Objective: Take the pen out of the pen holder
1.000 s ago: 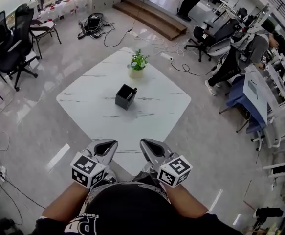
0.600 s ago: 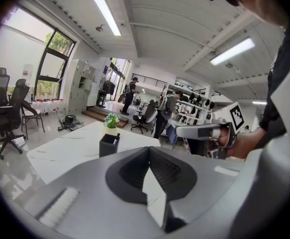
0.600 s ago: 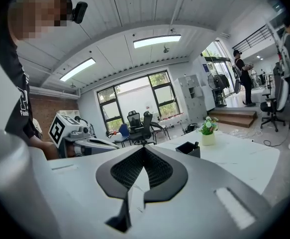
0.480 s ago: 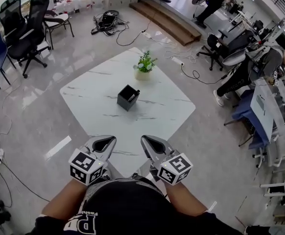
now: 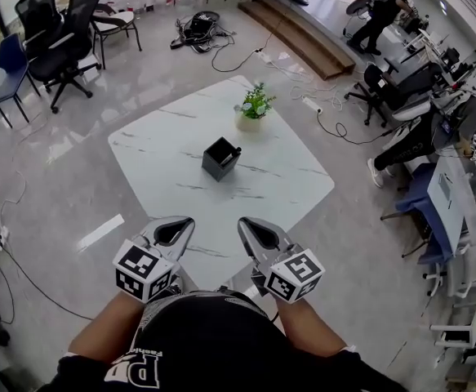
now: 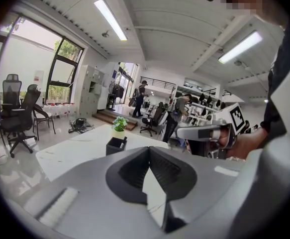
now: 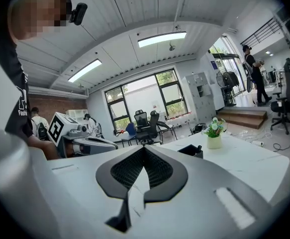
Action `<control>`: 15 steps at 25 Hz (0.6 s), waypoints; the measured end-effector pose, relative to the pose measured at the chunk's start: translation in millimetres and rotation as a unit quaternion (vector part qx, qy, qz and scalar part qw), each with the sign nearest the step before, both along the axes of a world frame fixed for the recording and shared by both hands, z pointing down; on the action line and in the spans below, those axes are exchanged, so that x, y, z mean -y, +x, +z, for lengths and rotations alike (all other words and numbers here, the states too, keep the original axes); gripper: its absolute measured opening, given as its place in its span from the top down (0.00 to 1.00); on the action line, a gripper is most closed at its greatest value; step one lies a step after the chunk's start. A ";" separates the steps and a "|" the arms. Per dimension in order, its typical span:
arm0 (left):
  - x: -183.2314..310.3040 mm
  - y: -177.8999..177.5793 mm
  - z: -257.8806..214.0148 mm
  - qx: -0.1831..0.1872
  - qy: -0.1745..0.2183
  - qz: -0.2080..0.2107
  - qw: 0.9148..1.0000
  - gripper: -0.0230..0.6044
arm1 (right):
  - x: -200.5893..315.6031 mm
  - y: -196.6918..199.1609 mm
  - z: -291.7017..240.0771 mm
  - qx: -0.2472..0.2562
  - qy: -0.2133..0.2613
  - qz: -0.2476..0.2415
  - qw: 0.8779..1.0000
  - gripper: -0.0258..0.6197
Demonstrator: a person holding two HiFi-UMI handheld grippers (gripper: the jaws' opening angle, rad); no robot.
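Observation:
A black square pen holder [image 5: 220, 159] stands near the middle of the white marble table [image 5: 286, 182], with a dark pen [image 5: 237, 150] poking out at its right corner. Both grippers hover side by side over the near table corner, well short of the holder. My left gripper [image 5: 189, 220] is shut with nothing in it, and so is my right gripper [image 5: 242, 221]. The left gripper view shows the holder [image 6: 115, 146] far beyond the touching jaw tips [image 6: 148, 149]. In the right gripper view the holder [image 7: 190, 150] and pen [image 7: 198, 147] sit past the closed tips [image 7: 144, 148].
A small potted plant [image 5: 254, 109] stands on the table just behind the holder. Office chairs [image 5: 62, 35] are at the far left, cables [image 5: 201, 29] lie on the floor beyond the table, and people work at desks [image 5: 450, 129] to the right.
The head view has drifted, so the table and holder sit slightly further right in the picture. Both grippers stay shut in about the same place near the table corner.

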State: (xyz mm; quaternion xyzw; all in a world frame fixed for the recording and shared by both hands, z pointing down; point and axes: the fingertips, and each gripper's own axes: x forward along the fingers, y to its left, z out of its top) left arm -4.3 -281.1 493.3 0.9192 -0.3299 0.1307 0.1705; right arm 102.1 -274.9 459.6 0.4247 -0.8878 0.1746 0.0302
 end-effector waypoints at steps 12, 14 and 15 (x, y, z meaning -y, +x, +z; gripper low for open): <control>-1.6 0.0 -6.1 0.008 0.004 0.004 1.000 0.87 | -3.8 -5.4 6.2 -0.001 -0.007 -0.011 1.000 0.97; -1.7 -0.3 -5.9 0.009 0.004 0.006 1.000 0.87 | -3.6 -5.5 5.8 -0.002 -0.005 -0.009 1.000 0.97; -1.5 -0.3 -5.6 0.010 0.004 0.007 1.000 0.87 | -3.3 -5.6 5.9 -0.004 -0.003 -0.007 1.000 0.97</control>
